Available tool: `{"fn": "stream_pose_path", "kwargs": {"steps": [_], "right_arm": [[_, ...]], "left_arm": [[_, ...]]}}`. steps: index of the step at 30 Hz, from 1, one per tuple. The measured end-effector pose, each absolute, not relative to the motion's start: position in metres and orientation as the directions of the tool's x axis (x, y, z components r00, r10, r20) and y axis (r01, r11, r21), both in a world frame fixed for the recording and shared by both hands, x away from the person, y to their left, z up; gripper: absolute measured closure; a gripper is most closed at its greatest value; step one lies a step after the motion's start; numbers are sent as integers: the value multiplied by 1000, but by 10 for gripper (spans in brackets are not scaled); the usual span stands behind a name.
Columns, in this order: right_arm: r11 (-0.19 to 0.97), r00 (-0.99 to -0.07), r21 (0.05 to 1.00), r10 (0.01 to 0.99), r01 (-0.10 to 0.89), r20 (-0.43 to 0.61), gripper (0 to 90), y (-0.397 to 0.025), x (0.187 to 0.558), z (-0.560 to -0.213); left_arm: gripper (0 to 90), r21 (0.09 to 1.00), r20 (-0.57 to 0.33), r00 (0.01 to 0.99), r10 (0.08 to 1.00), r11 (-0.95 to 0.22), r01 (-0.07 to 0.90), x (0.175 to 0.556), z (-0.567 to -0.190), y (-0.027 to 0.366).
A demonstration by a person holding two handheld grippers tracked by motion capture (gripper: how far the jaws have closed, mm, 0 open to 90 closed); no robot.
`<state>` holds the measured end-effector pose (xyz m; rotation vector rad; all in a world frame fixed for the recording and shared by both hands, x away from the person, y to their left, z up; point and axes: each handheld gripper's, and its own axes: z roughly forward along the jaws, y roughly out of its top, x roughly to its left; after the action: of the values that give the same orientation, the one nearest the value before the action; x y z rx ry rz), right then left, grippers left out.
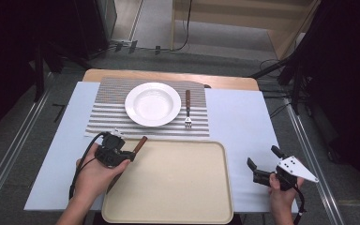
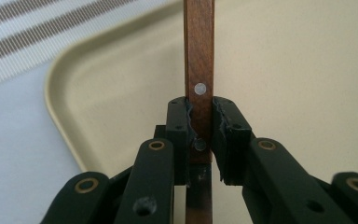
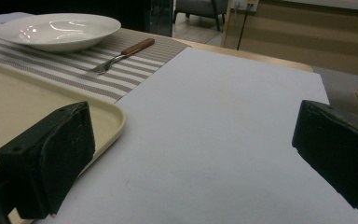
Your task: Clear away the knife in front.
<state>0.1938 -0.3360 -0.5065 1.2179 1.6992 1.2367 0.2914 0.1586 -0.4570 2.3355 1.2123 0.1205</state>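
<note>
One fixed overhead camera, two riding on the grippers.

The high view looks forward and down from the person's side, taking in the whole table. The left gripper view sits very close, facing along its jaws over the tray [image 2: 121, 93] corner and striped placemat [image 2: 37, 28]. The right gripper view looks low across the table toward the plate [image 3: 58, 30] and fork [image 3: 121, 55], sharing tray and placemat with the others.

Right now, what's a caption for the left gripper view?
Left claw grips a wooden handle above the tray.
</note>
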Motion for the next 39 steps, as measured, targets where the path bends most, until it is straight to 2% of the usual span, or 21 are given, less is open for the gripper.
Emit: {"fn": "stream_pose_path", "kwargs": {"steps": [11, 16, 17, 19, 23, 24, 26, 29, 30, 31, 34, 39], "right_arm": [[107, -314, 952, 949, 286, -13, 0, -336, 194, -507], [110, -309, 950, 951, 291, -16, 0, -336, 195, -507], [110, -309, 950, 951, 291, -16, 0, -336, 195, -507], [112, -310, 950, 951, 291, -18, 0, -336, 195, -508], [115, -308, 950, 951, 290, -21, 0, -335, 194, -507], [119, -306, 950, 952, 289, -26, 0, -336, 193, -507], [118, -304, 949, 952, 292, -24, 0, -337, 193, -507], [118, -302, 949, 953, 293, -25, 0, -337, 194, -508], [118, -301, 948, 953, 295, -25, 0, -337, 194, -508], [118, -301, 948, 953, 297, -24, 0, -337, 194, -508], [125, -305, 946, 952, 300, -30, 0, -336, 193, -509], [132, -304, 943, 952, 305, -36, 0, -336, 193, -510]], "left_arm": [[762, 475, -185, 567, 803, -432, 767, 278, -479, 161], [755, 535, -163, 555, 815, -400, 744, 270, -484, 161], [743, 535, -163, 555, 815, -400, 744, 270, -484, 161], [651, 541, -175, 562, 809, -398, 741, 271, -484, 162], [613, 602, -158, 573, 804, -382, 701, 270, -480, 167], [617, 650, -180, 592, 786, -357, 671, 269, -474, 170], [649, 682, -190, 618, 763, -350, 642, 266, -470, 170], [823, 695, -159, 649, 744, -382, 609, 263, -470, 165], [823, 696, -168, 664, 728, -390, 604, 262, -472, 163], [882, 696, -176, 675, 717, -394, 600, 261, -474, 161], [890, 685, -193, 699, 688, -416, 598, 263, -483, 156], [892, 662, -180, 691, 701, -433, 611, 266, -492, 157]]}}
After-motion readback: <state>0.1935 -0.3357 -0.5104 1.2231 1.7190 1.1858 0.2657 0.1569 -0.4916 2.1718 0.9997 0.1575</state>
